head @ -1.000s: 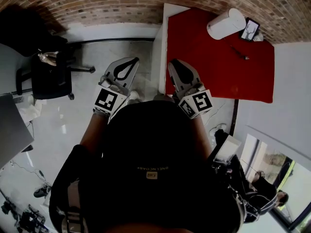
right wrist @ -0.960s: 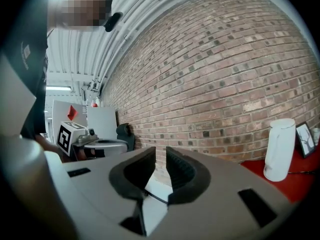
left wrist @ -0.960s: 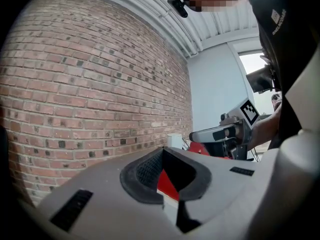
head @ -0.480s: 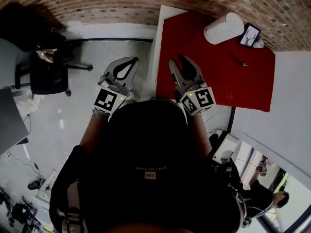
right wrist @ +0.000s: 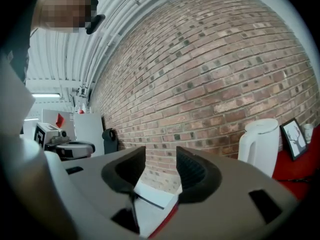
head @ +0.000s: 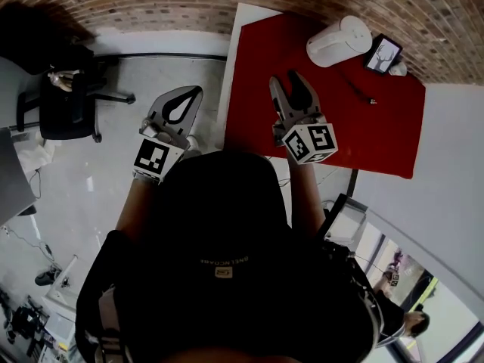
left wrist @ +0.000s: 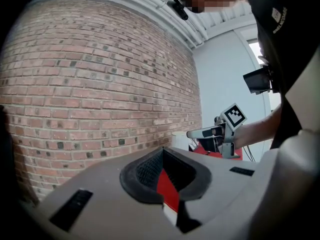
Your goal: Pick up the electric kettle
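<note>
Nearest the camera, low in the head view, the person's dark top (head: 227, 278) bore a small line of pale print, too small to read. Above it, each gripper's cube showed black-and-white square markers with no lettering.

The left gripper (head: 195, 91), left of centre over the pale floor (head: 113, 172), had its jaws pressed together at the tips with nothing between them. The right gripper (head: 286, 80), at upper centre over the red tabletop (head: 325, 127), had just been opening; its jaws stood spread and empty.

Farther on, the white electric kettle (head: 339, 41) stood on the red tabletop at the upper right of the head view, well apart from the right gripper. In the right gripper view it stood upright at the right edge, with no label visible. Just beside it leaned a small picture frame (head: 383, 51) showing a deer drawing. Behind everything ran the brick wall (head: 189, 6).
</note>
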`<state>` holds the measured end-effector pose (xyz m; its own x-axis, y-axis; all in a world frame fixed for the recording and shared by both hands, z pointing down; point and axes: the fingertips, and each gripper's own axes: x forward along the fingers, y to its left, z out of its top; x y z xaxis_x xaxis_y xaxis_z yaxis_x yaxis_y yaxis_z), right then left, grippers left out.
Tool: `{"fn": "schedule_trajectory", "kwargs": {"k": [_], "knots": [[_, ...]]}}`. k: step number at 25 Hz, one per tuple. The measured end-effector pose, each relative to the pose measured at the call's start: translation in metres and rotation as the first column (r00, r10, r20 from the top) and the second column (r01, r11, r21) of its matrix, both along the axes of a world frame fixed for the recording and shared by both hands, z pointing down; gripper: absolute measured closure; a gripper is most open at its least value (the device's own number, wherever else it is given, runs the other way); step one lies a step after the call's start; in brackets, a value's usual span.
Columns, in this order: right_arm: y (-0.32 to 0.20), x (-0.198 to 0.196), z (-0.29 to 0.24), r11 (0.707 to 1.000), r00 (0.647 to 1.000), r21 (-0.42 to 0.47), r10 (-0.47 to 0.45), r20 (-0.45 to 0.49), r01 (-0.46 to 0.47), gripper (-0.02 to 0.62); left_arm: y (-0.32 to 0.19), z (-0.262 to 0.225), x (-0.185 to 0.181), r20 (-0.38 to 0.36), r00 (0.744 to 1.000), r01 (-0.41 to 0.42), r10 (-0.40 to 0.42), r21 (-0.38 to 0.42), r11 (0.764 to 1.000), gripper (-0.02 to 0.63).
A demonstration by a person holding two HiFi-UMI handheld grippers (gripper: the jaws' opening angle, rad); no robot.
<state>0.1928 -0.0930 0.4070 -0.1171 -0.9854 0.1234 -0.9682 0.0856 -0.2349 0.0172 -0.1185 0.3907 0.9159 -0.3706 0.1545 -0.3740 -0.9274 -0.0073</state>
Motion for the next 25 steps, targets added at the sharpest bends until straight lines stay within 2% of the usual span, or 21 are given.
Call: {"fn": "schedule_trajectory", "kwargs": {"k": [6,12,25], "knots": [[-0.003,0.050,0.017,0.999,0.999,-0.022,0.047,0.008,-0.047,0.405,0.002,0.005,0.011,0.022,0.998,0.051,-0.051,-0.002,0.999,0.600],[-0.009,0.090,0.036,0.996,0.997,-0.055,0.075,0.027,-0.074,0.373,0.002,0.009,0.021,0.050,0.993,0.104,-0.103,-0.010,0.995,0.600],[-0.025,0.163,0.087,0.984,0.990,-0.121,0.135,0.032,-0.131,0.335,0.010,0.014,0.041,0.104,0.974,0.206,-0.202,-0.032,0.978,0.600]]}}
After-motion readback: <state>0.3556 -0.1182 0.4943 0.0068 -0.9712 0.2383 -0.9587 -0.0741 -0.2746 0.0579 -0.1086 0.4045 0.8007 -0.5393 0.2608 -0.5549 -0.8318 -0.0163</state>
